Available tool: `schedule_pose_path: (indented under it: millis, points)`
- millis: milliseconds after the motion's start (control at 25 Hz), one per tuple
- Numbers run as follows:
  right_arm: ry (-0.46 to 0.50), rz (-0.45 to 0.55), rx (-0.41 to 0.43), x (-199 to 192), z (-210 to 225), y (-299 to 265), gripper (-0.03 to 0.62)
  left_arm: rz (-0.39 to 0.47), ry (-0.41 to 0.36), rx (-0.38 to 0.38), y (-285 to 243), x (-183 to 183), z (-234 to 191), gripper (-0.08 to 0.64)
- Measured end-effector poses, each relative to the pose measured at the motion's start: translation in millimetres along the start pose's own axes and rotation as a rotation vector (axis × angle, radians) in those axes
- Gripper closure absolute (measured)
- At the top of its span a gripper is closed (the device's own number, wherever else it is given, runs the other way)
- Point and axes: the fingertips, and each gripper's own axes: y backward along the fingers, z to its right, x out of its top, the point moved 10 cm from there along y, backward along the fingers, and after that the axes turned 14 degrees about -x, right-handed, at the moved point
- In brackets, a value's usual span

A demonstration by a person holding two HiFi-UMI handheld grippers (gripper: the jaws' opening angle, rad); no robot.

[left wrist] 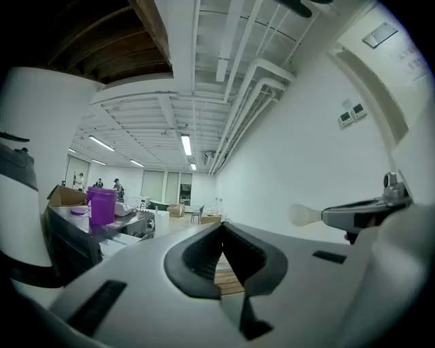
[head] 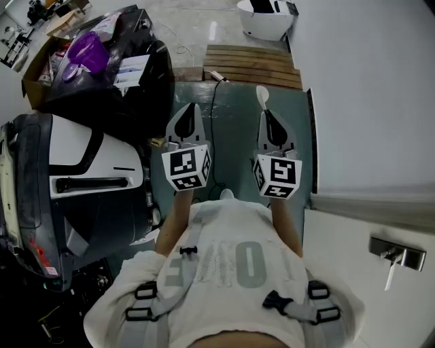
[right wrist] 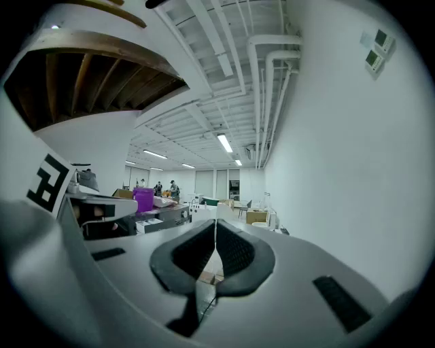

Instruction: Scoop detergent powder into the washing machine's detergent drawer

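Note:
In the head view both grippers are held side by side over a grey-green floor, pointing away from me. My right gripper (head: 266, 114) is shut on the handle of a white spoon (head: 262, 95), whose bowl sticks out past the tips. In the right gripper view the spoon (right wrist: 216, 234) shows as a thin white edge between the closed jaws. My left gripper (head: 191, 109) is shut with nothing in it. A white and dark washing machine (head: 75, 180) stands to the left of the left gripper. Its detergent drawer and any powder are not visible.
A purple cup (head: 88, 51) sits on a black-covered surface beside a cardboard box (head: 37, 71) at the far left. A wooden pallet (head: 251, 64) lies ahead, with a white tub (head: 265, 17) beyond it. A white wall (head: 374, 102) runs along the right. A black cable (head: 213, 126) crosses the floor.

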Motion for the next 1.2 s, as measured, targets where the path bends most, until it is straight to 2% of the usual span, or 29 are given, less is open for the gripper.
schedule_pose_path:
  millis: [600,880,1080,1200]
  points:
    - [-0.051,-0.005,-0.010,-3,7,0,0.583,0.009,-0.027,-0.036,-3,7,9,0.540]
    - [0.016,-0.014,-0.012,-12,-6,-5,0.589,-0.005,-0.021,-0.020,5,-4,9,0.540]
    - [0.013,-0.036,0.013,-17,-10,-19,0.589,-0.007,-0.018,-0.020,-8,-7,0,0.540]
    - [-0.001,-0.033,0.000,-18,-5,-35,0.588,0.000,-0.030,-0.040,-27,-6,-7,0.540]
